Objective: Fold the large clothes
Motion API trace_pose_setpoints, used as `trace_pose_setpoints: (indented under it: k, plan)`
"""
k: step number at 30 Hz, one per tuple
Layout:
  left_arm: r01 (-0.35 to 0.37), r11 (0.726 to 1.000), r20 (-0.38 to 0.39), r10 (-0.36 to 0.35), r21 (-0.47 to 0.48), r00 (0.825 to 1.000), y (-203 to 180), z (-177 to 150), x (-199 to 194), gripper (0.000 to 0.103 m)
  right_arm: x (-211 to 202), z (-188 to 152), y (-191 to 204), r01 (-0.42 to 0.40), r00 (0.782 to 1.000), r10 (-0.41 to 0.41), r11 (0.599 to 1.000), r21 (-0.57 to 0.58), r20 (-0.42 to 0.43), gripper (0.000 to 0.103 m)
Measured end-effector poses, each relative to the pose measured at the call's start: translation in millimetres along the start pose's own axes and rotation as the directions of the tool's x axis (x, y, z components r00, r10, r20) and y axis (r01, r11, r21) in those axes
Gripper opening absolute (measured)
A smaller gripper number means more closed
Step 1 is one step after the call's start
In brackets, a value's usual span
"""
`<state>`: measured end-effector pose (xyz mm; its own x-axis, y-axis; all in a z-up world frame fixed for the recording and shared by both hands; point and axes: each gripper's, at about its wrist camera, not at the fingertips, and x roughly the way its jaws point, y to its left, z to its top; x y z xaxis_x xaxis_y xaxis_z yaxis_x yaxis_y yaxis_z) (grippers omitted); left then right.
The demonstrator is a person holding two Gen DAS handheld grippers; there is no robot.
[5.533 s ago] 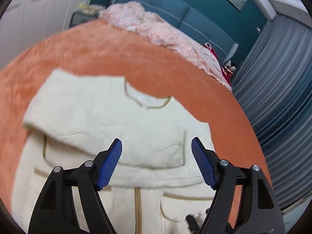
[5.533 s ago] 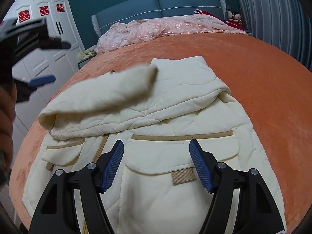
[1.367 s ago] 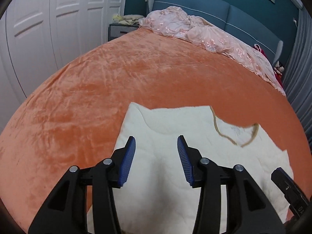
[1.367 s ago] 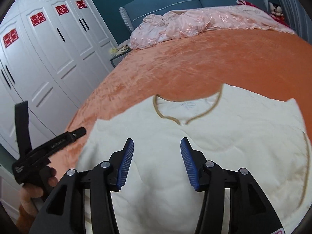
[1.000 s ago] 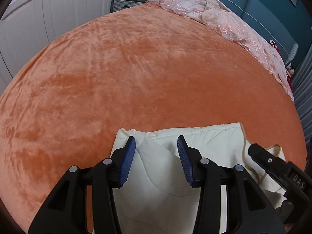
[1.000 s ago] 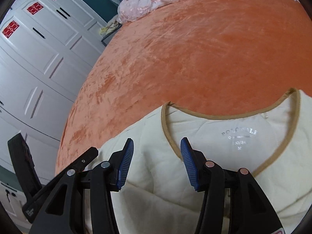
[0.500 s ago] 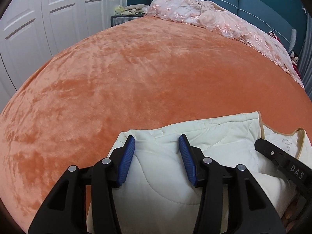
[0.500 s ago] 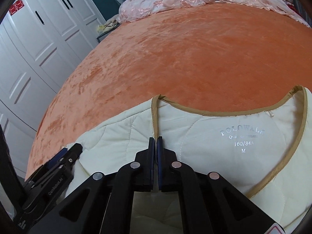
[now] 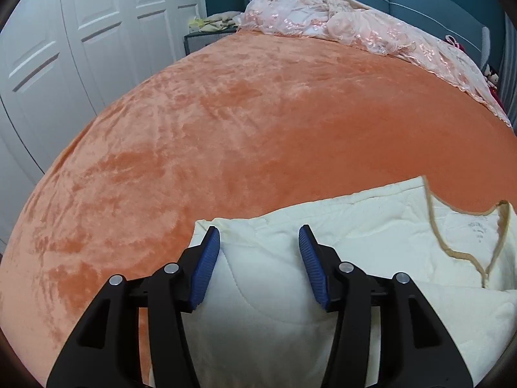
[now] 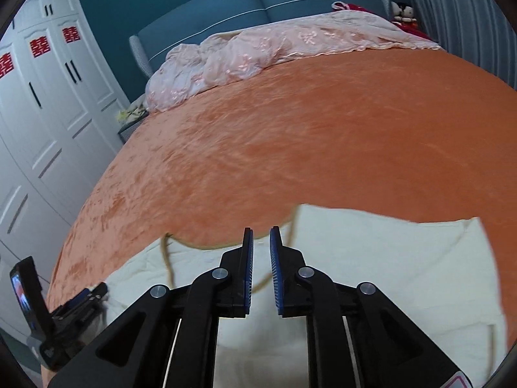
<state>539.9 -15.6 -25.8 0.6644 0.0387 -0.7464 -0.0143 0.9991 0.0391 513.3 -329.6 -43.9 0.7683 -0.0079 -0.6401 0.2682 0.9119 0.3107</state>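
A cream quilted jacket lies folded on the orange bedspread, its tan-trimmed neckline to the right. My left gripper hovers over the jacket's left shoulder corner. Its jaws are opening, and fabric shows between the blue pads without being pressed. In the right wrist view the jacket is blurred by motion. My right gripper is over it just right of the neckline trim. These jaws are opening too, a narrow gap apart with nothing pinched. The left gripper shows at the lower left.
Crumpled pink lace bedding lies along the blue headboard. White wardrobe doors stand along the left side, with a small nightstand beside the bed. A grey curtain hangs at the right.
The right gripper was shut on the tan collar trim; now its jaws stand slightly apart and it has swung right, off the neckline. The left jaws have widened a little.
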Motion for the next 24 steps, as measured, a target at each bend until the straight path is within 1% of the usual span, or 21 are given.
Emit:
trace_pose_setpoints:
  k: [2,4,5,6,7,8,9,10,11,14,15,17,18,19,20,22,23,24]
  plan:
    - [0.068,0.997,0.036,-0.07,0.04,0.997,-20.7,6.7,-24.9,0.05,-8.5,5.1,-37.2,0.037,0.999,-0.037,0.999,0.034,-0.014,0.016]
    - [0.174,0.983,0.028,-0.176,0.068,0.984,-49.8,14.3,-41.9,0.062,-12.3,6.9,-73.2,0.063,0.998,-0.061,0.994,0.085,-0.031,0.02]
    - [0.246,0.966,0.008,-0.248,0.073,0.969,-68.7,18.7,-47.9,0.074,-13.5,6.5,-88.8,0.074,0.997,-0.071,0.991,0.115,-0.036,0.023]
    - [0.307,0.949,-0.011,-0.307,0.073,0.952,-85.4,21.7,-51.1,0.078,-13.9,4.0,-99.7,0.08,0.996,-0.075,0.986,0.145,-0.038,0.024]
    - [0.36,0.93,-0.03,-0.358,0.076,0.933,-105.4,24.2,-52.7,0.078,-14.6,2.4,-112.2,0.079,0.997,-0.073,0.981,0.176,-0.039,0.025]
    - [0.395,0.914,-0.055,-0.391,0.09,0.919,-126.7,26.0,-51.7,0.079,-13.4,0.2,-122.4,0.072,0.997,-0.064,0.977,0.2,-0.044,0.028]
    - [0.417,0.904,-0.079,-0.41,0.101,0.909,-144.5,26.6,-48.5,0.079,-10.8,-3.0,-129.8,0.069,0.997,-0.059,0.975,0.213,-0.054,0.028]
    - [0.427,0.898,-0.106,-0.417,0.109,0.903,-163.0,26.2,-43.0,0.079,-7.7,-7.1,-133.3,0.07,0.996,-0.057,0.974,0.215,-0.063,0.028]
    - [0.429,0.896,-0.124,-0.416,0.11,0.901,-178.8,25.0,-37.3,0.079,-4.5,-11.0,-136.2,0.062,0.997,-0.049,0.977,0.206,-0.068,0.027]
    - [0.458,0.885,-0.17,-0.439,0.088,0.882,-214.3,17.4,-20.4,0.078,-0.9,-20.5,-137.3,0.044,0.998,-0.035,0.983,0.176,-0.055,0.027]
    - [0.462,0.882,-0.185,-0.441,0.092,0.878,-224.1,14.4,-17.3,0.076,0.1,-22.8,-135.0,0.044,0.998,-0.037,0.986,0.161,-0.047,0.027]
    - [0.463,0.877,-0.231,-0.428,0.127,0.874,-243.9,5.0,-7.7,0.061,2.4,-24.2,-131.7,0.044,0.998,-0.039,0.991,0.129,-0.039,0.028]
    - [0.47,0.871,-0.255,-0.426,0.144,0.868,-252.4,-0.8,-5.0,0.058,3.5,-24.7,-131.0,0.046,0.998,-0.042,0.992,0.115,-0.037,0.029]
    - [0.475,0.864,-0.279,-0.42,0.167,0.863,-259.3,-6.5,-1.3,0.057,4.9,-25.5,-128.9,0.052,0.998,-0.049,0.994,0.1,-0.034,0.029]
    - [0.469,0.863,-0.288,-0.407,0.19,0.867,-264.2,-11.2,0.8,0.057,5.9,-26.4,-126.9,0.057,0.998,-0.055,0.995,0.088,-0.031,0.03]
    - [0.454,0.866,-0.274,-0.393,0.21,0.878,-267.3,-16.0,2.3,0.055,6.5,-28.3,-125.6,0.059,0.998,-0.057,0.996,0.074,-0.026,0.031]
    - [0.447,0.87,-0.261,-0.391,0.21,0.883,-267.2,-16.9,1.6,0.04,6.8,-29.2,-126.4,0.056,0.998,-0.055,0.996,0.073,-0.025,0.032]
    - [0.446,0.871,-0.252,-0.393,0.207,0.884,-266.8,-16.7,0.9,0.011,7.7,-29.2,-127.0,0.052,0.998,-0.051,0.996,0.076,-0.026,0.033]
